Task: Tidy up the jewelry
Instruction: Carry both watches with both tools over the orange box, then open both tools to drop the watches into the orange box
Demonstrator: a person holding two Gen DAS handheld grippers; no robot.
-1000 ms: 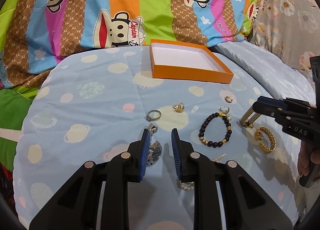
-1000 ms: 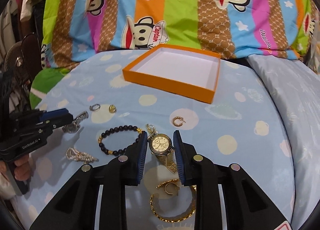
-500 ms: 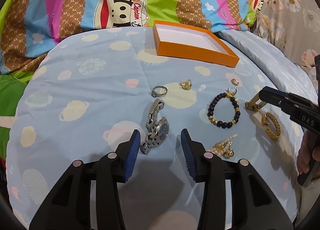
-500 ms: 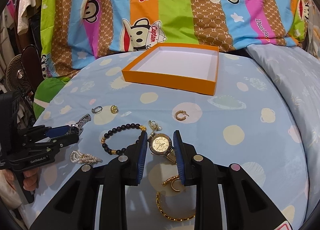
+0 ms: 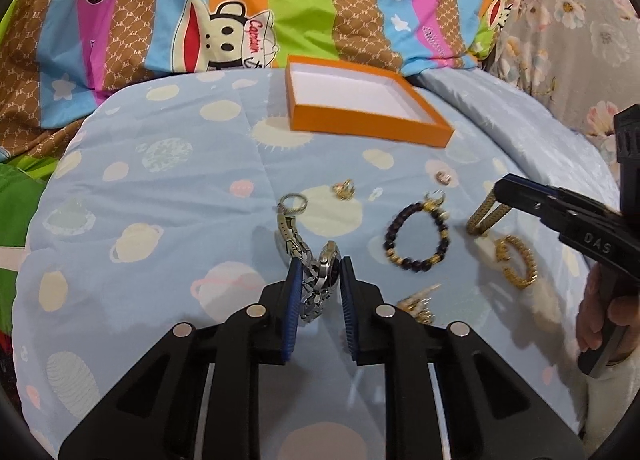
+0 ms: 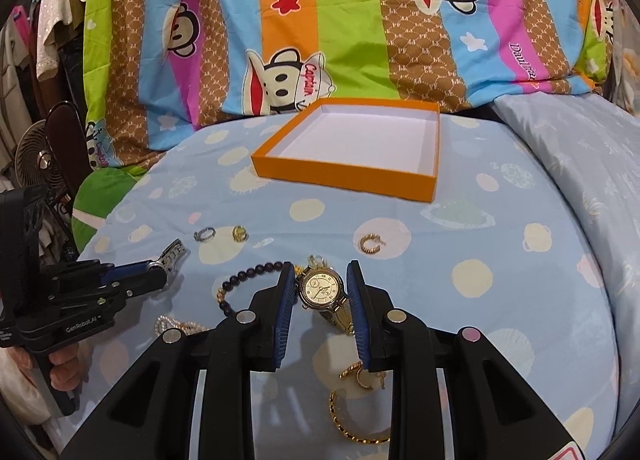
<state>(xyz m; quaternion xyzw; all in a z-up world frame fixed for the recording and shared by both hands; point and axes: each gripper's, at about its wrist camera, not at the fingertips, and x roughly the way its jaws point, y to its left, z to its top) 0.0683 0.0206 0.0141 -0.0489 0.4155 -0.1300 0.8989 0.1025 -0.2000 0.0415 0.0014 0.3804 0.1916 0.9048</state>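
Observation:
My left gripper (image 5: 320,263) has its jaws closing on a silver watch (image 5: 316,280); the pads press its case and band, and the case stands tilted up on edge. In the right wrist view the left gripper (image 6: 160,272) shows the silver band (image 6: 173,254) sticking out of its tip. A gold watch (image 6: 320,288) sits face up in my right gripper (image 6: 320,266), which is shut on it. From the left wrist view the gold band (image 5: 486,216) hangs below the right gripper (image 5: 504,188). An empty orange box (image 5: 360,126) (image 6: 340,172) lies farther back on the bed.
On the blue spotted bedcover lie a dark bead bracelet (image 5: 416,236), a silver ring (image 5: 294,202), a gold ring (image 5: 344,190), a gold hoop earring (image 6: 370,243), a gold chain bracelet (image 5: 516,260) and a pearl piece (image 5: 416,300). A striped monkey-print quilt rises behind.
The left jaws spread wide over the silver watch, then closed around it, and the watch case now stands tilted up. The right gripper has kept the gold watch.

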